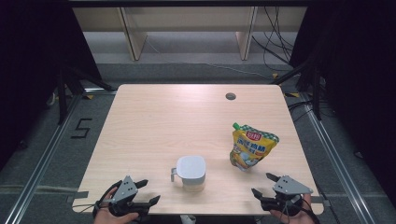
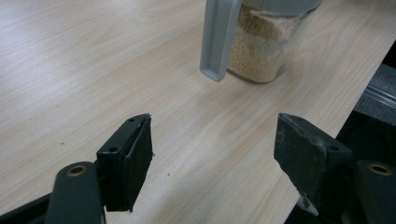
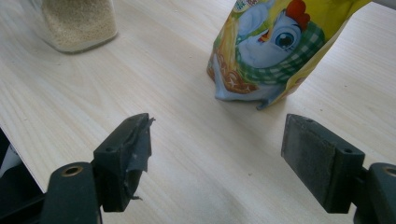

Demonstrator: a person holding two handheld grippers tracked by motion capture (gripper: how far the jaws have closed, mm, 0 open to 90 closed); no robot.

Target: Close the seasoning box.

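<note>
Two hand-held grippers wait at the near edge of the pale wooden bench from above: the left hand-held gripper and right hand-held gripper, both spread wide and empty. Between them stands the clear grain-filled jar with a grey lid and side handle, the yellow stand-up pouch with a green cap just right of it. Left gripper view: jaws gape toward the jar's handle, untouched. Right gripper view: jaws frame the pouch, well short. Nothing grasped yet; everything's left to do.

Jar and pouch on table — grippers apart.
</note>
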